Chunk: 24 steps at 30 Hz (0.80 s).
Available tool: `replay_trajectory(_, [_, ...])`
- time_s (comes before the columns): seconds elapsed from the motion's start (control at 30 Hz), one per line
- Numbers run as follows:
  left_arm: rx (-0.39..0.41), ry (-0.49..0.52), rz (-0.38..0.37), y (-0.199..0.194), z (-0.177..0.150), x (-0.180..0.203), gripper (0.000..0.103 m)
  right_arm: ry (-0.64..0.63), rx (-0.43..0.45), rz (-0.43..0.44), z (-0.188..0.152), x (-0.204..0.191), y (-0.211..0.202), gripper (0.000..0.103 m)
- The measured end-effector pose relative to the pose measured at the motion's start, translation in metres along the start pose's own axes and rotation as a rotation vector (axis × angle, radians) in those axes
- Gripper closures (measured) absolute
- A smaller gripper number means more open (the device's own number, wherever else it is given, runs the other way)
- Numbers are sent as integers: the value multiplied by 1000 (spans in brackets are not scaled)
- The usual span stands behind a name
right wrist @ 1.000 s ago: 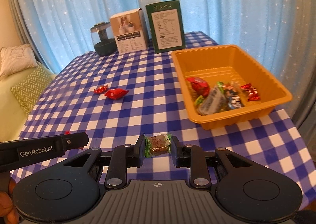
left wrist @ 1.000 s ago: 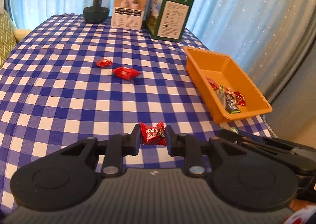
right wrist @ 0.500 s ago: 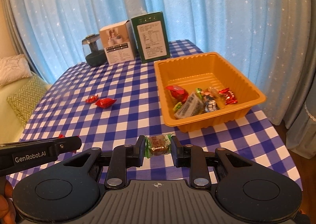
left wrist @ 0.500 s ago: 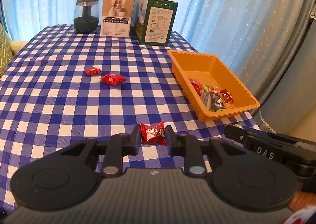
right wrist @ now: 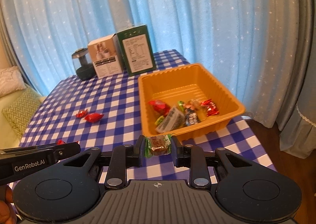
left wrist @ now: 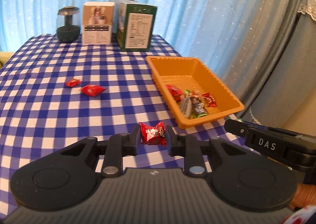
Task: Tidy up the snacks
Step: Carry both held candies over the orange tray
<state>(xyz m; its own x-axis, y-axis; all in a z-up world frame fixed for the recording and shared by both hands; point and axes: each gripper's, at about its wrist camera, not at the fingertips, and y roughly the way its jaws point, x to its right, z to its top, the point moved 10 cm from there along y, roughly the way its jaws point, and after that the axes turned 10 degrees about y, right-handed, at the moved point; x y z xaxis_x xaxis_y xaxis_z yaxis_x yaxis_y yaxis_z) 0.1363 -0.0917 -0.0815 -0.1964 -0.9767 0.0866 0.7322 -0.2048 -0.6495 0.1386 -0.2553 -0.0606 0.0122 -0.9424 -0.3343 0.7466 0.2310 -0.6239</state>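
Snacks: left claw (left wrist: 153, 138) pinches a red candy (left wrist: 152, 133), right claw (right wrist: 157, 148) pinches a green-wrapped sweet (right wrist: 157, 145), both near the orange tray (right wrist: 235, 105) on the checked surface (left wrist: 49, 109).

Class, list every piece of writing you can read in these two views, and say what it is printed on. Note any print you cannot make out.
"DAS": side of the right gripper, seen from the left wrist view.
"GenRobot.AI": side of the left gripper, seen from the right wrist view.
White box and green box: panels of print, too small to read.
Red candy and green-wrapped candy: characters, too blurred to read.
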Motion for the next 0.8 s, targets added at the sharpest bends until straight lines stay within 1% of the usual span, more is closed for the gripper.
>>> replay_trajectory(0.3, [15, 51, -67, 22, 31, 37, 80, 33, 21, -31, 27, 31, -1, 76])
replay_trajectory(0.43, [25, 64, -87, 34, 47, 49, 80, 22, 30, -46, 41, 41, 4, 76])
replay_trajectory(0.8, [34, 96, -114, 73, 87, 66, 80, -62, 8, -80, 69, 63, 47, 76])
